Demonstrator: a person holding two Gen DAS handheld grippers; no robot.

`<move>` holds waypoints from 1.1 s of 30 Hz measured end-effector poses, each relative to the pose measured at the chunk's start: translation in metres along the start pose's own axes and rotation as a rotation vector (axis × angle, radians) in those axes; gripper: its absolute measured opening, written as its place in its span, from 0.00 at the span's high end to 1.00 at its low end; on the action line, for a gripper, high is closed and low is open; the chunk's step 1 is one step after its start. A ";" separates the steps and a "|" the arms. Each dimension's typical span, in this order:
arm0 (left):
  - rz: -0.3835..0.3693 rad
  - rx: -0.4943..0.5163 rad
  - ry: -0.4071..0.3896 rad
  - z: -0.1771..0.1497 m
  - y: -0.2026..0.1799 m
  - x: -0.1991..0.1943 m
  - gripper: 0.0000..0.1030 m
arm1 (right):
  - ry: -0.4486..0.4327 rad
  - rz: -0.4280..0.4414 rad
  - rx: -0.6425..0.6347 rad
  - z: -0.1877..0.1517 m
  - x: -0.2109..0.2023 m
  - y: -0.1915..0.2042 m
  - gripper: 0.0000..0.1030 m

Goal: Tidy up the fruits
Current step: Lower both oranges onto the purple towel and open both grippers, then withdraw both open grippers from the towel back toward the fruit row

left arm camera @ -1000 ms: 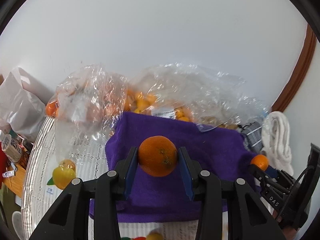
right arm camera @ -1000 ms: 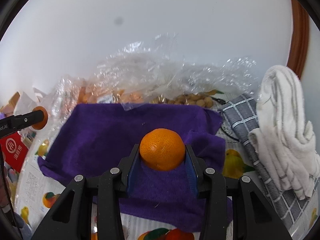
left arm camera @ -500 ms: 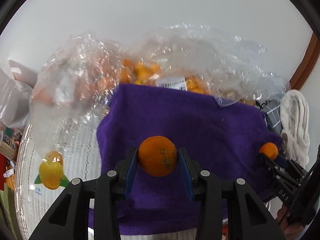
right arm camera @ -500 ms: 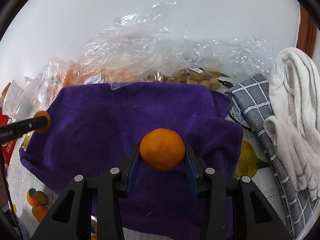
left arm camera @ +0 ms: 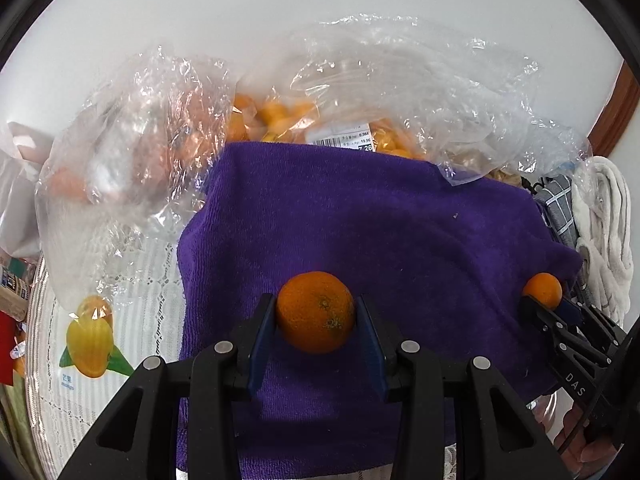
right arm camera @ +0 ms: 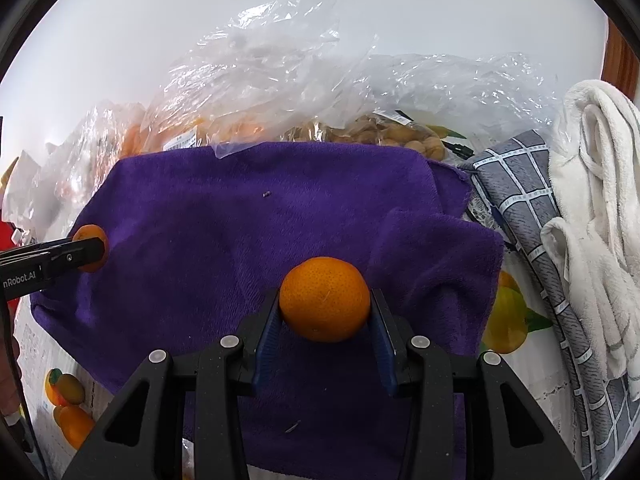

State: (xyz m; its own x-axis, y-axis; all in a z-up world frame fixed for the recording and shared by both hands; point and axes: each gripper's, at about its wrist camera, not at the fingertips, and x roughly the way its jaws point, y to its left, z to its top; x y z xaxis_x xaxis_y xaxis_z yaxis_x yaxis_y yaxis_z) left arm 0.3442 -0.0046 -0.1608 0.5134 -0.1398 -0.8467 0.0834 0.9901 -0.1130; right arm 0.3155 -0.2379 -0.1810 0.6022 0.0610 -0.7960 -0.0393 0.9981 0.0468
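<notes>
We hold one orange [left arm camera: 316, 312] clamped in the left jaws, another [right arm camera: 324, 299] in the right, above the purple towel [left arm camera: 360, 232]; fruit bags [left arm camera: 280, 120] lie behind.

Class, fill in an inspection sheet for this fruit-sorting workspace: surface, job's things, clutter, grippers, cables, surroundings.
Surface: purple towel over a fruit-print tablecloth.
Job's things: two oranges; clear plastic bags of fruit behind the towel.
Clutter: white towel, grey checked cloth.
Grippers: left hand-held gripper shut on left orange; right hand-held gripper shut on right orange.
Cables: nothing seen.
Surroundings: white wall, brown wooden trim.
</notes>
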 end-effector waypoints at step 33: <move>0.048 0.023 -0.066 0.006 -0.011 -0.021 0.36 | -0.059 -0.047 -0.038 -0.015 -0.045 0.015 0.33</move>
State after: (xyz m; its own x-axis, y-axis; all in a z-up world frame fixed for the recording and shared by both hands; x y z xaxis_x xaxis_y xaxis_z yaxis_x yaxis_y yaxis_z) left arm 0.3380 -0.0125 -0.1383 0.5724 -0.0932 -0.8146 0.0763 0.9953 -0.0602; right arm 0.2761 -0.2254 -0.1539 0.6501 0.0149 -0.7597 -0.0393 0.9991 -0.0141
